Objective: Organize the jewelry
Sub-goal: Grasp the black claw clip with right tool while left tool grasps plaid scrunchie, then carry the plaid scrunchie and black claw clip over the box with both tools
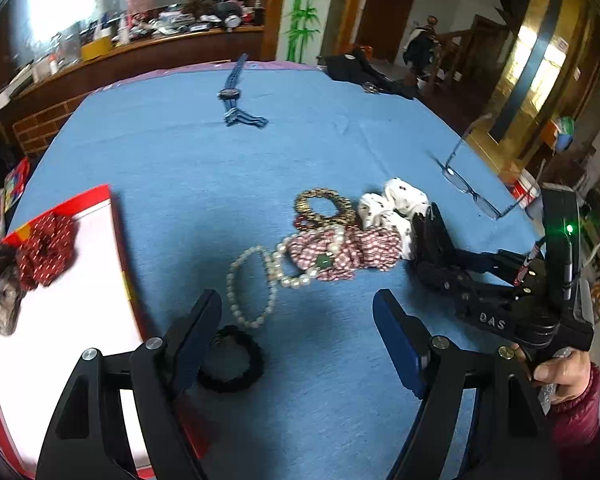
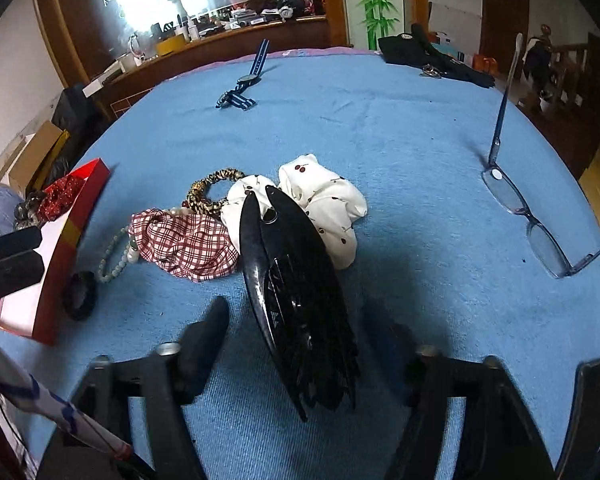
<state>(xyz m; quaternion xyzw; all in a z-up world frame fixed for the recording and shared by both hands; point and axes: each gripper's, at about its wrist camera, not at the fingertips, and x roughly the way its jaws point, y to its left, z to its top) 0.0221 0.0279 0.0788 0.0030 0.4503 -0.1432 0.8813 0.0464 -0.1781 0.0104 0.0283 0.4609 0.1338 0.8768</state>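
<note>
Right gripper point(image 2: 296, 344): jaws apart, straddling black hair clip point(image 2: 296, 300), not yet pinched. Left gripper point(image 1: 296, 344): wide, empty, over pearl necklace point(image 1: 256, 280). Step: picking up. Next: squeeze, carry to red box point(image 1: 116, 232).

Scrunchies point(image 1: 342, 254) right of tray point(image 1: 118, 240), watch point(image 1: 230, 94) behind

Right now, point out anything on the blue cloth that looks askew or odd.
The eyeglasses lie lens-down near the right edge with one temple arm sticking straight up. The pearl necklace is draped over the plaid scrunchie, tangled in the pile instead of lying in the red box.
</note>
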